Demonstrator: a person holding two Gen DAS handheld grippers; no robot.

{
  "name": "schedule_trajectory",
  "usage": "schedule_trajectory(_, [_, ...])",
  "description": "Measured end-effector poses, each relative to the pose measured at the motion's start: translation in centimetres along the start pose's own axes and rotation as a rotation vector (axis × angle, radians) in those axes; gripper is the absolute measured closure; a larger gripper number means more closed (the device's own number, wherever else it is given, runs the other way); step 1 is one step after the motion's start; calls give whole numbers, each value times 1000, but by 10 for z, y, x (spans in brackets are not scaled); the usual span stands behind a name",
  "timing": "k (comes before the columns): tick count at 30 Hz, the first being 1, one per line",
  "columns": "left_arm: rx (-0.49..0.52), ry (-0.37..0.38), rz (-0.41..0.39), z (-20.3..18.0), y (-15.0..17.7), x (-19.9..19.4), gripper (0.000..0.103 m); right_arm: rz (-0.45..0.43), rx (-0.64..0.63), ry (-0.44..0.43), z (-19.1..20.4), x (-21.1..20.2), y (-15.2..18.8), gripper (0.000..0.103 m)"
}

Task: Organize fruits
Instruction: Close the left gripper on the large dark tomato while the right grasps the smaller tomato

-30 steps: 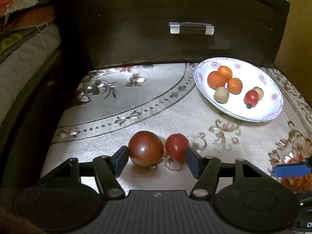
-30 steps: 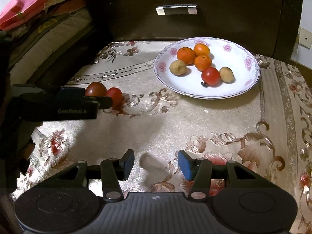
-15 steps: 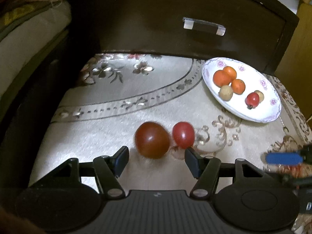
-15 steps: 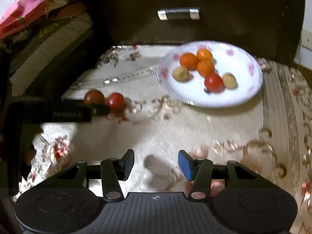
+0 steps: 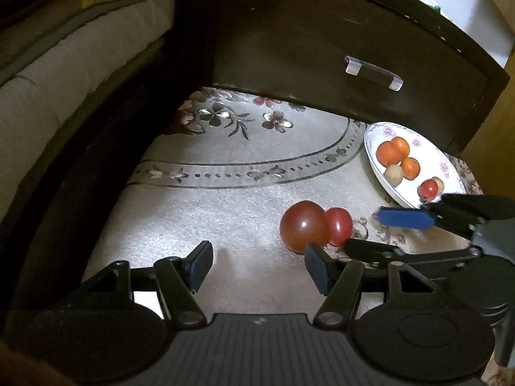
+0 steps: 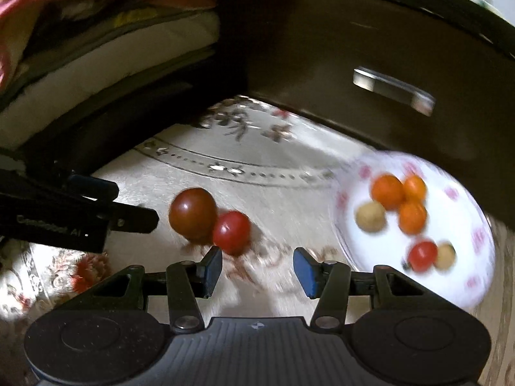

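A large dark red tomato (image 5: 304, 226) and a small red tomato (image 5: 338, 225) lie touching on the patterned cloth. They also show in the right wrist view, the large tomato (image 6: 193, 214) and the small tomato (image 6: 231, 232). My left gripper (image 5: 259, 265) is open and empty, with the tomatoes just beyond its right finger. My right gripper (image 6: 257, 270) is open and empty, the small tomato just past its left finger. A white floral plate (image 5: 373, 148) holds oranges, a red tomato and pale fruits; it also shows in the right wrist view (image 6: 476, 231).
A dark wooden drawer front (image 5: 322, 48) with a clear handle (image 5: 373, 72) stands behind the cloth. Stacked bedding (image 5: 64, 48) lies at the left. The right gripper's fingers (image 5: 405, 218) reach in beside the plate.
Both grippers have swung left. The tomatoes have gone from between my left fingers to beyond the right finger. My right gripper has come close to the tomatoes.
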State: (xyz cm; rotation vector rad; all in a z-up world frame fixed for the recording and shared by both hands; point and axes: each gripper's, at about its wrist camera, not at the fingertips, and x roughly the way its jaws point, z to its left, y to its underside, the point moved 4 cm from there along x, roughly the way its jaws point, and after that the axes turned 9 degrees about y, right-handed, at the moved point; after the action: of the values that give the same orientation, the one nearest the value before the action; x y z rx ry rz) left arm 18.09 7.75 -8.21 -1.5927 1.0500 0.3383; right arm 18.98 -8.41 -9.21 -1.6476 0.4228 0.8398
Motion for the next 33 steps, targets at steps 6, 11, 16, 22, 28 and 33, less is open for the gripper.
schedule_trajectory(6, [-12, 20, -4, 1, -2, 1, 36, -19, -133, -81, 14, 13, -15, 57])
schedule_trajectory(11, [-24, 17, 13, 5, 0, 6, 36, -32, -174, -144, 16, 18, -20, 59])
schedule_trajectory(16, [-63, 32, 25, 10, 2, 10, 36, -14, -155, -177, 8, 17, -15, 73])
schedule_trajectory(22, [-46, 22, 39, 9, 4, 14, 36, -4, -130, -175, 3, 16, -13, 74])
schedule_trajectory(28, [-40, 25, 41, 8, 5, 16, 36, -14, -158, -177, 5, 22, -16, 73])
schedule_trajectory(33, [-32, 28, 40, 5, 3, 19, 36, 23, -113, -197, -3, 25, -13, 75])
